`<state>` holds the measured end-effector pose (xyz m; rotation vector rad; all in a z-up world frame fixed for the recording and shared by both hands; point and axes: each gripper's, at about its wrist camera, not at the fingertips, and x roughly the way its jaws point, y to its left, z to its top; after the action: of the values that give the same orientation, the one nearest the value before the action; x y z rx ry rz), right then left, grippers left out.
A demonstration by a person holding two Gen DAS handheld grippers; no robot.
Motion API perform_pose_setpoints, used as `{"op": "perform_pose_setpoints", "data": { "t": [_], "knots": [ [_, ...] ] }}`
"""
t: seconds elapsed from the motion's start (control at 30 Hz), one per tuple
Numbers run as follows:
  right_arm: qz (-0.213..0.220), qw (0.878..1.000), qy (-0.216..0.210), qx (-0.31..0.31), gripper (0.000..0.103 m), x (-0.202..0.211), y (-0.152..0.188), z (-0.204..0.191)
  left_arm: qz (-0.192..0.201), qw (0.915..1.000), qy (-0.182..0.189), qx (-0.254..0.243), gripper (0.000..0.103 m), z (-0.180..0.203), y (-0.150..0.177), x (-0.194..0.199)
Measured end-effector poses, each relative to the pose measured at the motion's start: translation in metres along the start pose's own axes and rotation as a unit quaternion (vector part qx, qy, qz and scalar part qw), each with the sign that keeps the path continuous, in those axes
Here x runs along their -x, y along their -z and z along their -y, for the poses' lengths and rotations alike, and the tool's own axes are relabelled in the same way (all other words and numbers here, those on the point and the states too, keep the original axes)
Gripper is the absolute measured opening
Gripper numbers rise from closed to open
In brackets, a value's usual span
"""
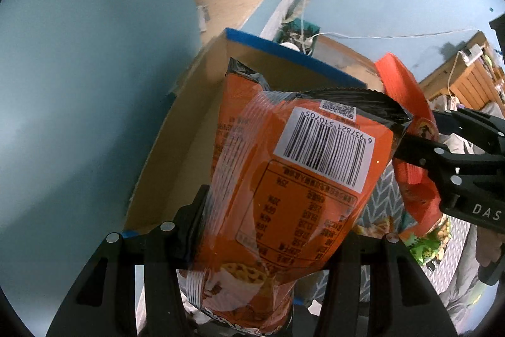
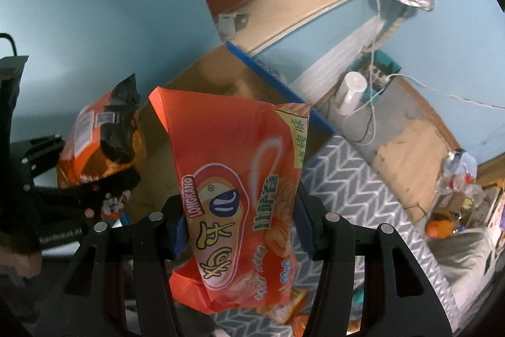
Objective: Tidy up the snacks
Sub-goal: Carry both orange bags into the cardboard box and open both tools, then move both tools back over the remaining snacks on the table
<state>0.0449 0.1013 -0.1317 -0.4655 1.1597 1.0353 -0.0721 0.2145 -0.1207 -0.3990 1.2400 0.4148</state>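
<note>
Above the open blue-edged cardboard box (image 1: 202, 128), an orange barcode-backed snack bag (image 1: 284, 179) is clamped by the left gripper (image 1: 268, 229), while a red-orange LONGKANG snack packet (image 2: 233, 195) is pinched by the right gripper (image 2: 240, 229).

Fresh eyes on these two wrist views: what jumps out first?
Two bright snack bags fill the frames. The left tongs grip an orange bag with a big barcode, held up in front of an open cardboard box with blue tape on its rim. The right tongs grip a red-orange LONGKANG bag over a grey chevron rug, with a cluttered wooden shelf behind.
</note>
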Motion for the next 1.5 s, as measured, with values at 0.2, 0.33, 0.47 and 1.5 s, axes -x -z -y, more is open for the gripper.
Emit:
{"op": "perform_pose_setpoints", "data": {
  "t": [0.2,0.33,0.47,1.5],
  "knots": [
    [-0.003,1.0,-0.001,0.002,0.054,-0.02,-0.02,-0.009,-0.009,0.9996,0.0,0.028,0.053,-0.012,0.0,-0.014],
    [-0.006,1.0,-0.003,0.0,0.057,-0.03,-0.028,-0.012,-0.013,0.999,-0.016,0.04,0.055,-0.019,0.003,-0.019],
    [-0.01,1.0,0.002,-0.004,0.07,-0.037,-0.033,-0.013,-0.006,0.9984,-0.018,0.052,0.073,-0.025,0.0,-0.015],
    [-0.014,0.987,0.072,-0.14,0.08,0.041,0.056,0.084,0.0,0.9959,0.032,-0.085,0.076,0.072,-0.005,0.015]
  ]
}}
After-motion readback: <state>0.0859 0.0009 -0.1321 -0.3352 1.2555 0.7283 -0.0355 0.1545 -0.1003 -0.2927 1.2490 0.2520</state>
